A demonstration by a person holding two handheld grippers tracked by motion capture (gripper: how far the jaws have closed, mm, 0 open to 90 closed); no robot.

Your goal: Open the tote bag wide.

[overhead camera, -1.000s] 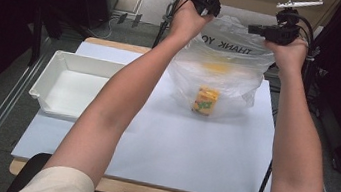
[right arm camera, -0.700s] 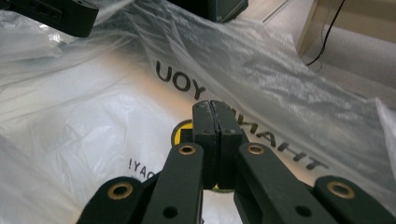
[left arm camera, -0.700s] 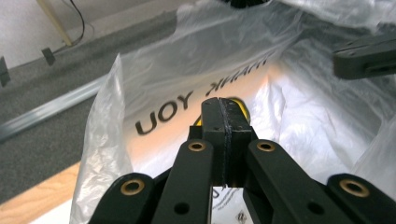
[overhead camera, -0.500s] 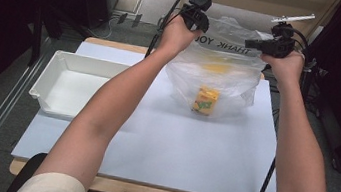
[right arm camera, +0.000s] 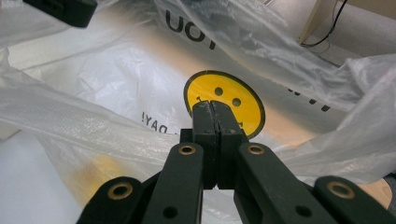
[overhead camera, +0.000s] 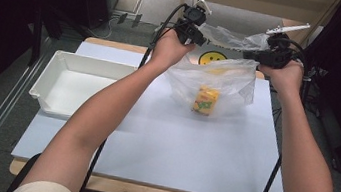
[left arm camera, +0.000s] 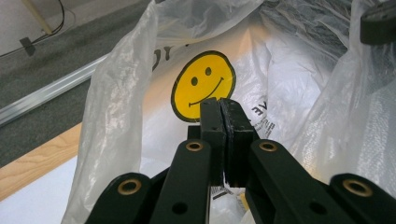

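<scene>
A clear plastic bag (overhead camera: 234,79) printed with a yellow smiley face (overhead camera: 212,58) hangs over the far middle of the table. A small yellow and orange box (overhead camera: 205,101) lies inside at its bottom. My left gripper (overhead camera: 195,34) is shut on the bag's left rim and my right gripper (overhead camera: 256,55) on its right rim, holding the mouth apart. In the left gripper view, the left gripper (left arm camera: 219,105) has its jaws pressed together with the bag (left arm camera: 116,93) around them. In the right gripper view, the right gripper (right arm camera: 215,109) is also pressed together amid the bag (right arm camera: 93,70).
An empty white tray (overhead camera: 92,61) stands at the table's left side. The white table sheet (overhead camera: 191,149) stretches bare between the bag and the near edge. Cables trail from both grippers past the far edge.
Both grippers have come down and toward the near side with the bag's rim. The smiley face now shows between them. The box has stayed put.
</scene>
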